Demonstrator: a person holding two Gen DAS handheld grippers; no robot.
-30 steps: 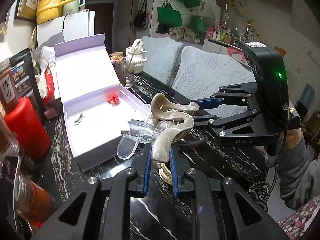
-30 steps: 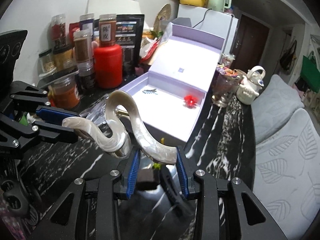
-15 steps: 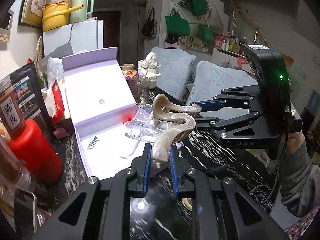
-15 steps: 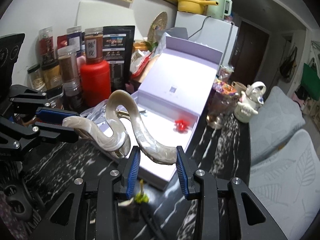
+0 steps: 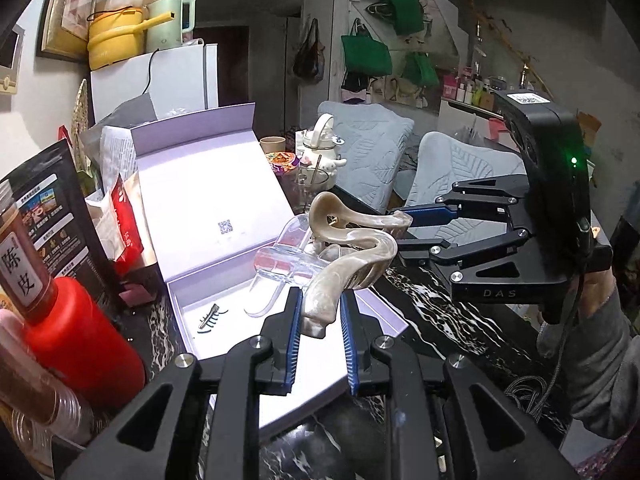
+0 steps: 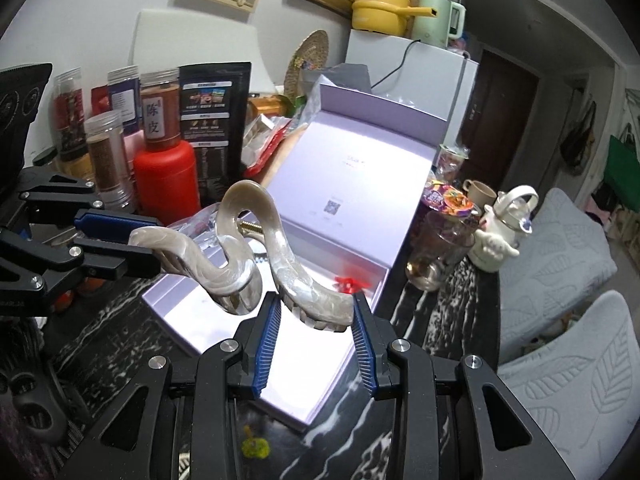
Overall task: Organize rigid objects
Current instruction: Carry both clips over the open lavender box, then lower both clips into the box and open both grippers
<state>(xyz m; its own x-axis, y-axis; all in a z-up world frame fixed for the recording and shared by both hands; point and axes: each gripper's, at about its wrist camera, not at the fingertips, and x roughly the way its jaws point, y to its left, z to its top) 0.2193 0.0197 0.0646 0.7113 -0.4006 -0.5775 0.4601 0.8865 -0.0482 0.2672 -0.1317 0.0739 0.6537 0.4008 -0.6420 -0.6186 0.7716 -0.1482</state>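
Two hand-held grippers shared one large pearly beige hair claw clip [image 5: 348, 256], holding it in the air above an open lavender gift box [image 5: 224, 208].

In the left wrist view, the left hand-held gripper [image 5: 318, 316] sat at the lower centre of the frame, its blue-padded jaws clenched on one end of the hair claw clip. The right hand-held gripper [image 5: 404, 232] reached in from the right of the frame and gripped the clip's other end. A clear plastic hair clip [image 5: 280, 268] showed just behind the beige one; whether it was hooked onto it or lying in the box could not be told. A small dark toothed clip [image 5: 212, 316] lay on the box floor at centre left.

In the right wrist view, the right hand-held gripper [image 6: 316, 316] at the lower centre clamped the clip's toothed end, with the clip's metal spring visible above. A small red item [image 6: 348, 282] lay in the box just behind it.

The box rested on a black marble-patterned desk [image 6: 436, 320]. A red bottle [image 6: 166, 176] and spice jars stood at the left of that view, and a white teapot [image 6: 500, 232] at the right.
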